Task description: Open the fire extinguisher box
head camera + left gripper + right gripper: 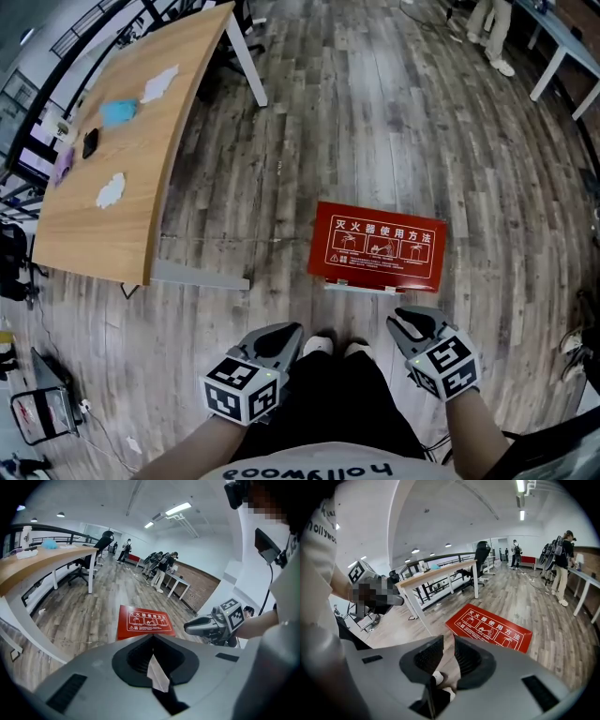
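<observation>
- Found flat on the wooden floor (375, 112), just beyond the shoes (317, 346): red fire extinguisher box (377, 248), printed lid facing up and closed.
- Found at near left, above the floor and well short of the box: left gripper (284, 339), jaw tips pressed together, nothing held.
- Found at near right, near the box's near right corner but apart from it: right gripper (411, 323), jaws parted by a narrow gap, nothing between them.
- Judged as step in hand: approach to the box's near edge, marked by a pale strip below the lid; latch or handle too small to make out.
- Recommended: lower the right gripper to that near edge, widen the jaws before contact, and take the lid's lip squarely, away from the corners.
- Recommended: rest the left gripper on the box body at its left end, to guard against sliding on the smooth boards or lifting along with the lid.
- Recommended: confirm the hinge side first; if at the far edge, swing the lid up and away in an arc.
</observation>
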### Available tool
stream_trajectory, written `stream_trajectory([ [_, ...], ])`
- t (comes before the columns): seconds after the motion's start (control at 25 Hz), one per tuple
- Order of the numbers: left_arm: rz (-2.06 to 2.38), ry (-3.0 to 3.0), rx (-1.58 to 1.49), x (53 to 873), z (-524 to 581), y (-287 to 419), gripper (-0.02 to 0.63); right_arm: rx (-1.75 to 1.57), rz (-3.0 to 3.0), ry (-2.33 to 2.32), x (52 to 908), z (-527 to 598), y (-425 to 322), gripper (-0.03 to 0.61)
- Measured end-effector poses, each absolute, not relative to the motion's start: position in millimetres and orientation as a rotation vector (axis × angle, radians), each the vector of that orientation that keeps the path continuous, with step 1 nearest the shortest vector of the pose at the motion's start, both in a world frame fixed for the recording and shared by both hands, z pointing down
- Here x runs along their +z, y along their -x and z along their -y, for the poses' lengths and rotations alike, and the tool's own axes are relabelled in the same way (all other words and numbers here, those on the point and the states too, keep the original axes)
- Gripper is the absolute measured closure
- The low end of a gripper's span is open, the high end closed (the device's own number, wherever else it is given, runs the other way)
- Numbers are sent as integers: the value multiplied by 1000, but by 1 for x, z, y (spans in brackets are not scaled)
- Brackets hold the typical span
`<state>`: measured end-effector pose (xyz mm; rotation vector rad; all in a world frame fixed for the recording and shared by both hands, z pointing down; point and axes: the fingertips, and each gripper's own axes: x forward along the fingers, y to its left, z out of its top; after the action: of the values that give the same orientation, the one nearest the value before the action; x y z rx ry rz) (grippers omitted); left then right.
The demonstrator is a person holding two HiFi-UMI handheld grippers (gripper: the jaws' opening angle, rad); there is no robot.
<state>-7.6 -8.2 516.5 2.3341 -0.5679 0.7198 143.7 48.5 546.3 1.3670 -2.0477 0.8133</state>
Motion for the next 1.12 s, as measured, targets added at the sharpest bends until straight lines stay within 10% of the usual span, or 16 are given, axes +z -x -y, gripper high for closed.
stream_trajectory([
  [0.48,522,-2329,707,553,31,-5,607,691,1911,-1405,587,-21,-168,495],
  [1.12,552,-2365,732,645,64,27,606,-98,1554,-1159,715,22,-162,330],
])
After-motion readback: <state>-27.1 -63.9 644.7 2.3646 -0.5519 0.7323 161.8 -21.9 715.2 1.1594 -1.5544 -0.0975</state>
